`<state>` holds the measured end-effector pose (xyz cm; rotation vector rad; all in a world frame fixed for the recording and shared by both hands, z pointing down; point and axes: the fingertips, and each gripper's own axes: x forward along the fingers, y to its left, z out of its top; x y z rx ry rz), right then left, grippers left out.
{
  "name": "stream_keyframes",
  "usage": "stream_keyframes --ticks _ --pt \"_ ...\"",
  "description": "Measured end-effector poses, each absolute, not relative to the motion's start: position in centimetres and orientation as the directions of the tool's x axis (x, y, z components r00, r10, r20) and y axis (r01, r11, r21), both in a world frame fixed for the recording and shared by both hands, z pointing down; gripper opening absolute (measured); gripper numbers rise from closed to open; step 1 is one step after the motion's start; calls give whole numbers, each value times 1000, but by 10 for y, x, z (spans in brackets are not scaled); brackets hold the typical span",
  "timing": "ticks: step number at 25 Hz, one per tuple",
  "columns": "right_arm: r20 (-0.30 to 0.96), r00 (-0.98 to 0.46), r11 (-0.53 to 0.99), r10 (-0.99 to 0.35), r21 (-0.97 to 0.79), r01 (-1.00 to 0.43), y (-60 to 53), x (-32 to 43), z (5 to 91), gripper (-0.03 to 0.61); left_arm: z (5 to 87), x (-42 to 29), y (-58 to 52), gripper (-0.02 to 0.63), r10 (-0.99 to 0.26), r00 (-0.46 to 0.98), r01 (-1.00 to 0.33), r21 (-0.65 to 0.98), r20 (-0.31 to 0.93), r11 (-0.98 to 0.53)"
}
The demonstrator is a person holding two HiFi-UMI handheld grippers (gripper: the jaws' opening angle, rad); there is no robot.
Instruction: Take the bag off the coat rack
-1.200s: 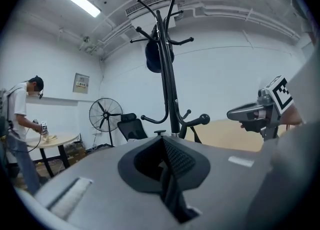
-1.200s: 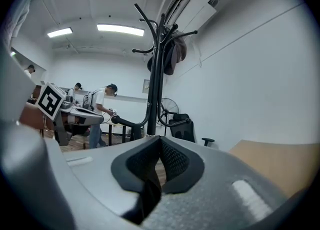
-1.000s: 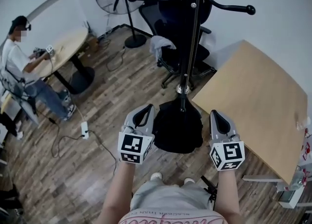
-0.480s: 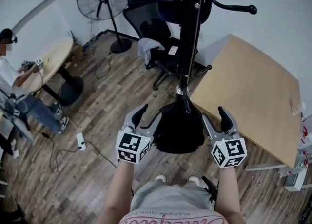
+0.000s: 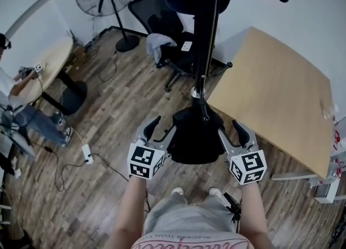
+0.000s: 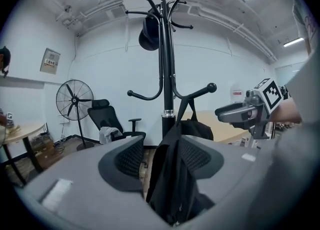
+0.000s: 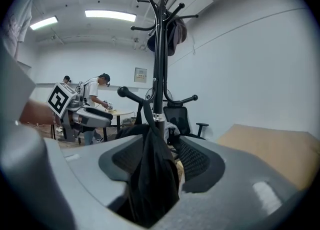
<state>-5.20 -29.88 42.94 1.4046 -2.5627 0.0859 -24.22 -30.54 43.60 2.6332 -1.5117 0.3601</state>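
Bag [image 5: 197,139] newly within opening left gripper [image 5: 164,125]

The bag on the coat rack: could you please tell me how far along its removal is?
Done: both grippers flank the bag. In hand: the left gripper is opening its jaws and the right gripper is closing them, with bag fabric between each pair, not yet clamped. Remaining: grip the bag and lift its strap off the coat rack, where it hangs.

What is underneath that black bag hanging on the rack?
Only wooden floor shows around the black bag. The coat rack runs down to it, and the rack's base underneath is covered.
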Motion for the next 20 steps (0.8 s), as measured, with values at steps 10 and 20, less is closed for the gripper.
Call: stream_keyframes --ticks 10,20 --pt "310 -510 540 -802 14 -841 -292 -49 472 218 492 -242 -305 227 -798 465 -853 -49 384 -520" --pt "336 -482 515 -809 13 -857 -280 -41 484 218 521 -245 -317 224 -762 454 -825 -105 463 -556"
